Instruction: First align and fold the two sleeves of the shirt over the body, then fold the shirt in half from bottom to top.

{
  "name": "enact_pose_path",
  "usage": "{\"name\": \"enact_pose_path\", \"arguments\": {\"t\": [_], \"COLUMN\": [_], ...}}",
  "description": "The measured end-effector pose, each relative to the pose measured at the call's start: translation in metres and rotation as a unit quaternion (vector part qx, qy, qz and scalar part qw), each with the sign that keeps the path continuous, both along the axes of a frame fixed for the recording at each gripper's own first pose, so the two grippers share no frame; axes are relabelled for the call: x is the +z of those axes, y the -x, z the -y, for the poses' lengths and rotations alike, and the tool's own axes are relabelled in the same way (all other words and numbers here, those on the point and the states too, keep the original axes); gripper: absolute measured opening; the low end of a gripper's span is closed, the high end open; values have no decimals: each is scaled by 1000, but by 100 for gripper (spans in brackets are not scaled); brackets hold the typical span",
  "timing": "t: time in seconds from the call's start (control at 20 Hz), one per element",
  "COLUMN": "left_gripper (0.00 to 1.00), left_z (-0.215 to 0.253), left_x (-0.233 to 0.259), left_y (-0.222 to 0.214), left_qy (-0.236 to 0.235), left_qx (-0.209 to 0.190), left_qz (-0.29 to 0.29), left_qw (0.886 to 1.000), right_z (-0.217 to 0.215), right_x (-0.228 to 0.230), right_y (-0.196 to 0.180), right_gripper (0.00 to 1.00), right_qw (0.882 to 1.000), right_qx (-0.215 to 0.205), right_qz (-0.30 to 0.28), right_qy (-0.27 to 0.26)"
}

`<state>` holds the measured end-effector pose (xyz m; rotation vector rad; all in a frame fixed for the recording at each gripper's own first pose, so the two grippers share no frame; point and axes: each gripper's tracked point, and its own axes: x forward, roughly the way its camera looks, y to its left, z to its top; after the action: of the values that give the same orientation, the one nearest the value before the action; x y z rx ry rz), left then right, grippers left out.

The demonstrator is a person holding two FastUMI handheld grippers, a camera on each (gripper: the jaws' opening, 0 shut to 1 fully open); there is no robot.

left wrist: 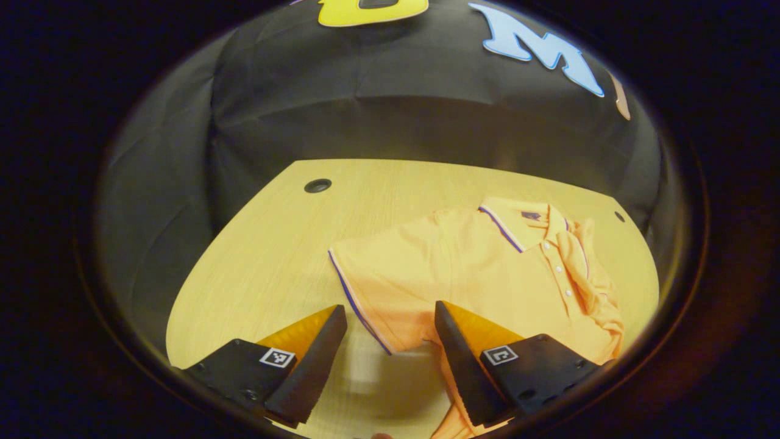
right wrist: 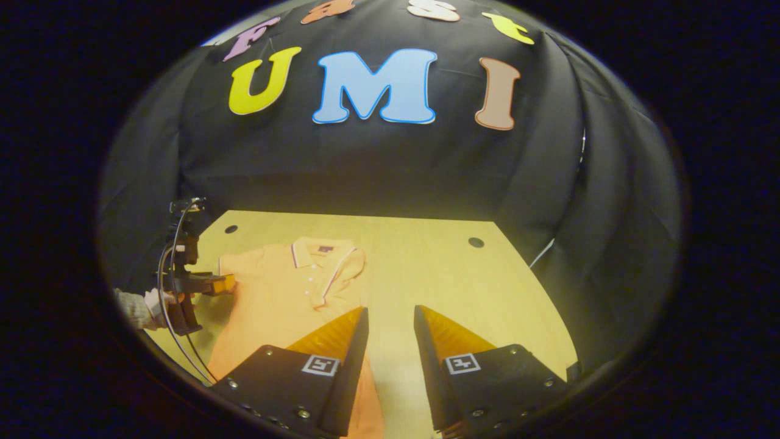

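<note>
We hold the left gripper (left wrist: 390,317) spread over the orange polo shirt's (left wrist: 487,268) outstretched sleeve (left wrist: 372,286) on the desk (left wrist: 274,244); the far sleeve looks already folded over the body, this one and the bottom-to-top fold remain. Collar label unreadable. To the right, our right gripper (right wrist: 390,320) hangs open, holding nothing
</note>
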<state>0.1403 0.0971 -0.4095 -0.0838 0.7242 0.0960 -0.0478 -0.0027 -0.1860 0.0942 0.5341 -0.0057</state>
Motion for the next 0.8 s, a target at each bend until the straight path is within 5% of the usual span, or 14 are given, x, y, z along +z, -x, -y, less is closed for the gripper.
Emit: {"name": "enact_pose_path", "arguments": {"t": [0.3, 0.4, 0.6, 0.7, 0.8], "left_gripper": [99, 93, 36, 17, 17], "left_z": [0, 2, 6, 10, 9], "left_x": [-22, -21, -23, -21, -21], "left_y": [3, 1, -3, -5, -6], "left_qy": [-6, -6, -10, -21, -33], "left_qx": [19, 19, 13, 7, 2], "left_qz": [-24, -25, -25, -30, -35], "left_qw": [999, 999, 1000, 999, 999], "right_z": [5, 3, 1, 2, 4], "right_x": [-13, -13, -15, -14, -16], "right_y": [11, 9, 7, 9, 11], "right_gripper": [47, 49, 49, 49, 49], "right_qw": [1000, 999, 1000, 1000, 999], "right_qx": [-19, -17, -12, -11, -14], "right_qz": [-20, -22, -22, -23, -24], "right_qy": [-10, -15, -14, -16, -18]}}
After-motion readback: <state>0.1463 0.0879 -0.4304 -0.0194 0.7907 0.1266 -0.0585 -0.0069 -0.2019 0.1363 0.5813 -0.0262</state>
